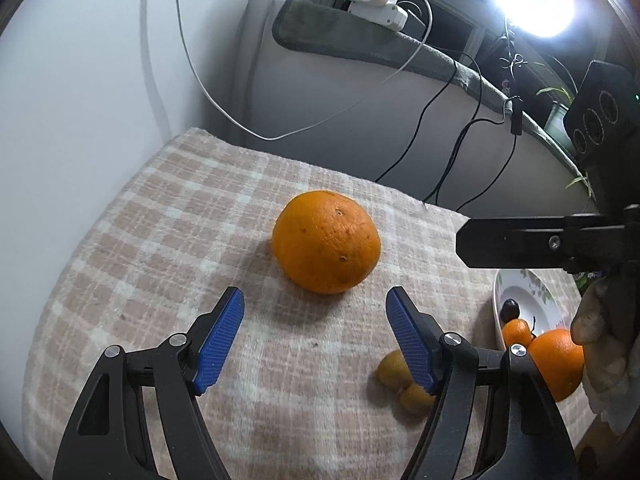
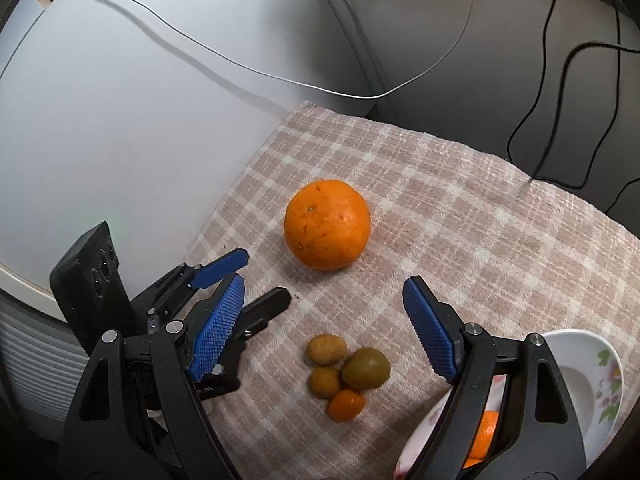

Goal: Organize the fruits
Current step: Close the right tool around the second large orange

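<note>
Checked cloth looks woven, fuzzy, matt; orange skin pitted; bowl glossy, ceramic-like.

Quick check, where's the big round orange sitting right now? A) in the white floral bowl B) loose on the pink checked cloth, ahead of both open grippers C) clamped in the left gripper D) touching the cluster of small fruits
B: the big round orange rests alone on the pink checked cloth, beyond the open left gripper and open right gripper, apart from the small fruit cluster and the white floral bowl.
</note>
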